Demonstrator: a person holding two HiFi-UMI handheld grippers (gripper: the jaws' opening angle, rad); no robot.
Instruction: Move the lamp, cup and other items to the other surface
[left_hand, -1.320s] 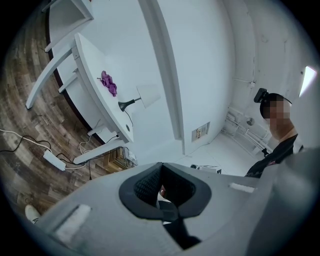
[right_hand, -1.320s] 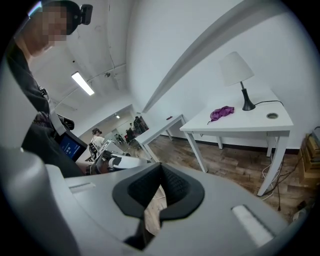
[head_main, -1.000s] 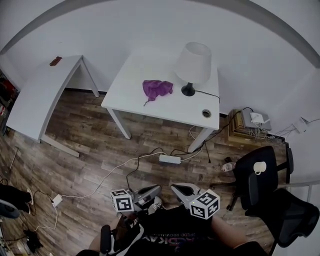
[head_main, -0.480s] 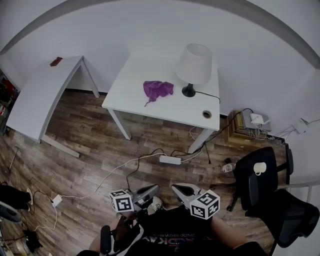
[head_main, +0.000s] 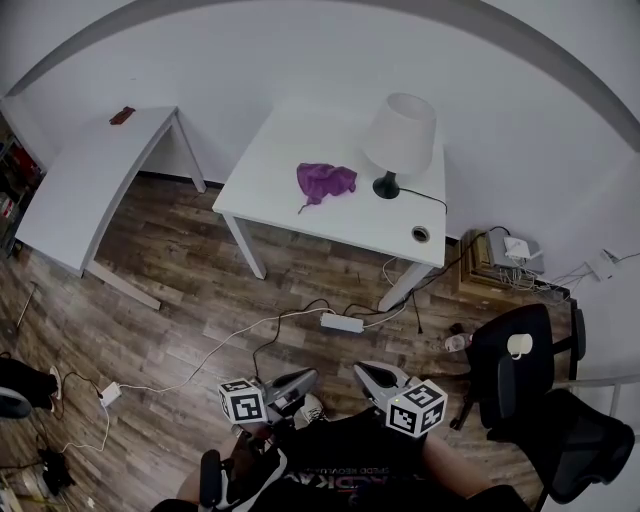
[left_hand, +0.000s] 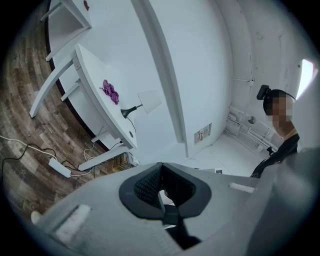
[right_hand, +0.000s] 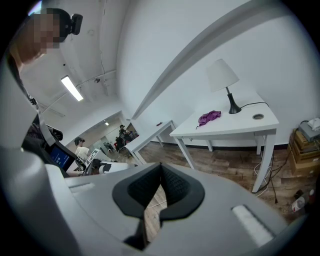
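Currently left claw (head_main: 303, 383) and right claw (head_main: 371, 379) are both clenched, empty. Lamp (head_main: 399, 127) stands upright on far table (head_main: 280, 165), well apart, nearer right claw.

My head camera looks steeply down past my left claw (head_main: 312, 378) and right claw (head_main: 365, 372) to the far white table (head_main: 280, 170). Each claw's camera sights low along its own jaws, from well away, at that same table and lamp (head_main: 400, 128), the left one rolled sideways
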